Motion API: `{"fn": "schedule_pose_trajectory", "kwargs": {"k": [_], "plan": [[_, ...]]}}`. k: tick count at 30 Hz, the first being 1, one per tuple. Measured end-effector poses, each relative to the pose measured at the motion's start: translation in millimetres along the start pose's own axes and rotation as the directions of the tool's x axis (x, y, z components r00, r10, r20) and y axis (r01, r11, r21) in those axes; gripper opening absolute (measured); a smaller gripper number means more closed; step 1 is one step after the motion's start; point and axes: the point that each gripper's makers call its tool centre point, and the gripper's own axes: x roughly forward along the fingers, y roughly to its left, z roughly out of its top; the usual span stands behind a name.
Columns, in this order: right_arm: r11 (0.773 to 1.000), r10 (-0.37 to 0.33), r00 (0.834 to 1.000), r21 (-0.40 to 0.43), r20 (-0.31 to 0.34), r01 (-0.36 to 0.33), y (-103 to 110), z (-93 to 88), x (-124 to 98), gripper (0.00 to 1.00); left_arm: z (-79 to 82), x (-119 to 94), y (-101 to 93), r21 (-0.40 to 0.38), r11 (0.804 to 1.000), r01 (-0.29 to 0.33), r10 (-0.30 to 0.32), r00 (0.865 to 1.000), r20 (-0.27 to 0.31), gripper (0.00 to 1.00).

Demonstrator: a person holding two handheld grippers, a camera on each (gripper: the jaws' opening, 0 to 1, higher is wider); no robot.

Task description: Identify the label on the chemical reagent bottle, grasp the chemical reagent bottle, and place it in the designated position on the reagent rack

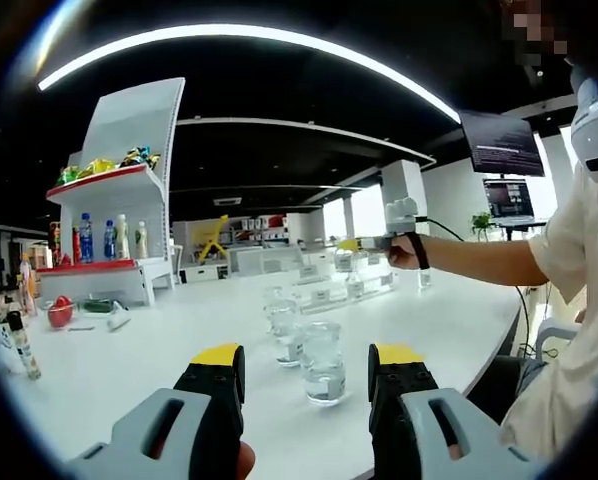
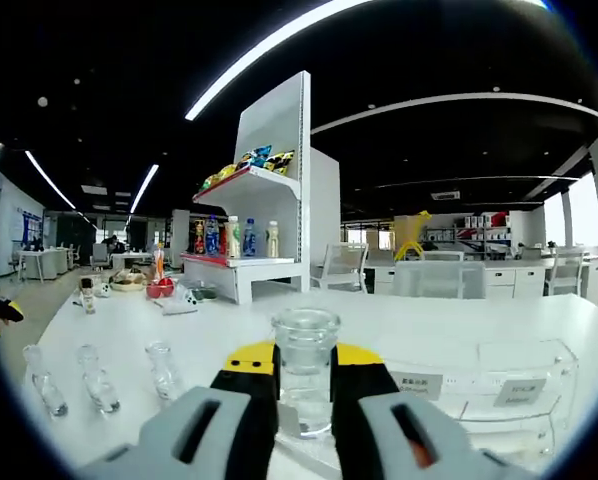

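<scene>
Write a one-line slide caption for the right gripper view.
Right gripper closed on a clear glass reagent bottle above the transparent labelled reagent rack on a white table.

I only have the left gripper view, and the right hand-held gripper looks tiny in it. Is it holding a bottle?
Observer: Yes. In the right gripper view, the right hand-held gripper is shut on a clear glass bottle, which stands upright between its jaws.
Operator: Where is the rack from there?
Observer: The clear reagent rack lies just to the right of the bottle in that view. It has two white label tags on its front, and their text is too small to read.
</scene>
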Motion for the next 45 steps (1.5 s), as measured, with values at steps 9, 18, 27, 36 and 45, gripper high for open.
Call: {"fn": "schedule_pose_trajectory", "kwargs": {"k": [9,18,27,36,45], "plan": [[1.0,0.018,1.0,-0.023,0.001,-0.018,13.3,-5.2,17.0,0.19,-1.6,0.1,2.1,0.0,1.0,-0.004,0.004,1.0,-0.006,0.49],[0.999,0.035,0.999,-0.02,-0.007,-0.036,8.2,-8.9,46.1,0.19,-6.3,3.9,2.6,-0.005,1.0,-0.002,0.002,1.0,-0.017,0.49],[0.999,0.047,0.999,-0.021,-0.006,-0.047,6.4,-12.1,56.7,0.19,-9.6,6.0,3.9,-0.008,1.0,-0.002,0.002,1.0,-0.026,0.49],[0.998,0.051,0.999,-0.02,-0.011,-0.052,3.9,-21.4,64.5,0.19,-15.4,6.2,5.5,-0.015,1.0,-0.001,0.001,0.999,-0.035,0.49],[0.999,0.046,0.999,-0.021,-0.011,-0.046,-0.2,-27.2,71.2,0.19,-20.6,5.5,9.9,-0.023,1.0,-0.006,0.005,0.999,-0.043,0.49]]}}
